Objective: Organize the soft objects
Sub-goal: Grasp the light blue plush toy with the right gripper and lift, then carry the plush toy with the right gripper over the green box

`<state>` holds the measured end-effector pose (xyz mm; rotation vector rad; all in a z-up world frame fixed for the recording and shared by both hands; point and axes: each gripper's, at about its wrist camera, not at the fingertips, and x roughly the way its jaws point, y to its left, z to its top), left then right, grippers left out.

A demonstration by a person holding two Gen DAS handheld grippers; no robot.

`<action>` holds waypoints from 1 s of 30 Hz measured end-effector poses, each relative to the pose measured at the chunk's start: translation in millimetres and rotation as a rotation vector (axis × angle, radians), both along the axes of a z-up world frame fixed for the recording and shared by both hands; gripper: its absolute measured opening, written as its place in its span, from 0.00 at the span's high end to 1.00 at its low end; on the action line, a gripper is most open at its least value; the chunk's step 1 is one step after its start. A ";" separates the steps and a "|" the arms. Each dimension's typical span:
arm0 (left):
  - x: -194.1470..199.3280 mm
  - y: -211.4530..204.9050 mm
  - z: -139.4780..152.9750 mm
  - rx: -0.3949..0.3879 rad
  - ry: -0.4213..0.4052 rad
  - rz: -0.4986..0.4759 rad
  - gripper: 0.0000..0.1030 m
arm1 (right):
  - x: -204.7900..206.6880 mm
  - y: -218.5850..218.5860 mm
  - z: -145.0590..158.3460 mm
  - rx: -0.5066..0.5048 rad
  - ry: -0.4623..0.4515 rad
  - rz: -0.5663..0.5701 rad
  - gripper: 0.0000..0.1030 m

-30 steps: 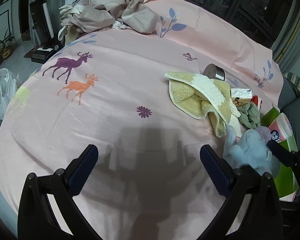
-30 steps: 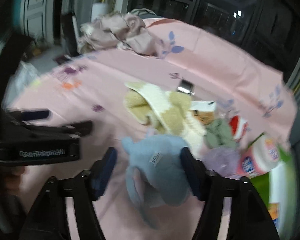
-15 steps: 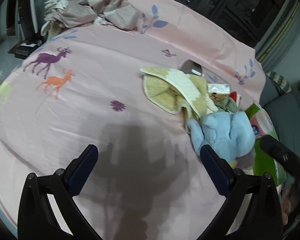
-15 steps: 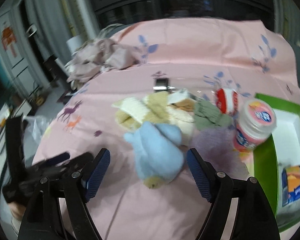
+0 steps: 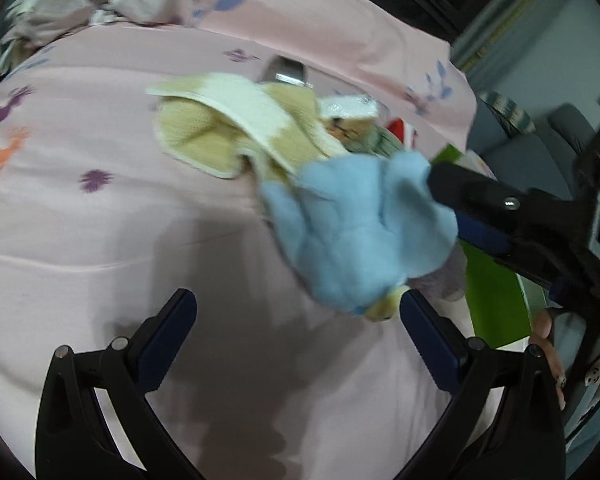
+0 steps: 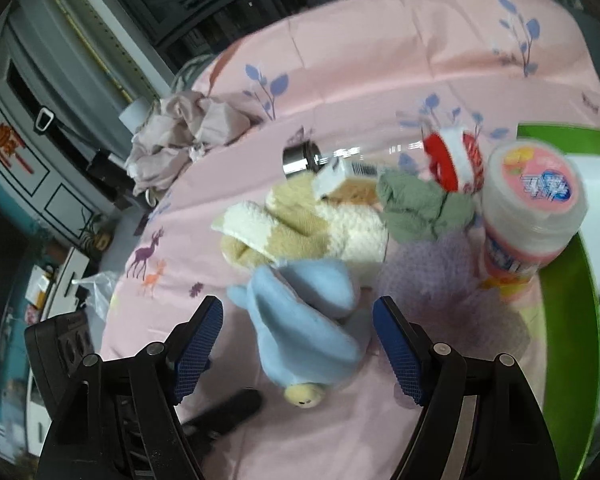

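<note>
- Whole scene sits on a bed with a pink bedsheet (image 5: 112, 208) printed with deer and leaves; it fills most of both views.
- Green tray (image 6: 568, 292) runs down the right edge of the right wrist view, and shows as a green sliver at right in the left wrist view.
- Crumpled pile of pinkish clothes (image 6: 180, 136) sits upper left in the right wrist view, well apart from everything else.
- Yellow and cream towel (image 5: 228, 132) lies bunched in the upper middle of the left view, touching the plush.
- Blue plush toy (image 6: 304, 320) is lower centre in the right view, lying between the fingers of the right gripper (image 6: 296, 344). The jaws stand wide and the pads don't seem to press it, gap on both sides.
- Left gripper (image 5: 298, 328) at the bottom of its view is also spread wide with nothing inside; the plush sits just above its right finger.
- Pink-lidded jar (image 6: 528, 216) leans at the tray's edge, right side.
- Grey-green cloth (image 6: 416, 208) and a lilac cloth (image 6: 432, 272) crowd just right of the plush.
- Small steel cup (image 6: 300, 158) lies behind the towel.
</note>
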<state>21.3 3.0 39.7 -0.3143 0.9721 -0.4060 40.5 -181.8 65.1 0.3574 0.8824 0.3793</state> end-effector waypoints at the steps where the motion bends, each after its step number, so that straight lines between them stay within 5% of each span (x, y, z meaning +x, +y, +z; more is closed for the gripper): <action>1: 1.7 -5.4 -1.7 -0.001 -0.006 -0.016 0.03 | 1.5 -0.5 -3.8 0.009 0.016 0.005 0.26; 8: 12.5 -19.7 -16.2 -0.101 0.035 -0.076 0.17 | 9.9 3.4 -25.5 0.050 0.096 0.075 0.32; 11: 13.7 -18.4 -16.2 -0.179 0.037 -0.105 0.41 | 11.9 7.9 -35.1 0.055 0.117 0.088 0.41; 15: 9.8 -19.4 -14.9 -0.178 0.036 -0.098 0.43 | 11.4 4.9 -39.8 0.071 0.112 0.083 0.47; 20: -2.9 -21.6 0.7 -0.101 -0.033 -0.088 0.43 | 4.9 9.0 -33.2 0.070 0.084 0.104 0.47; 30: -19.1 -13.9 19.2 -0.074 -0.117 -0.059 0.43 | -12.9 18.8 -14.7 0.092 0.016 0.136 0.47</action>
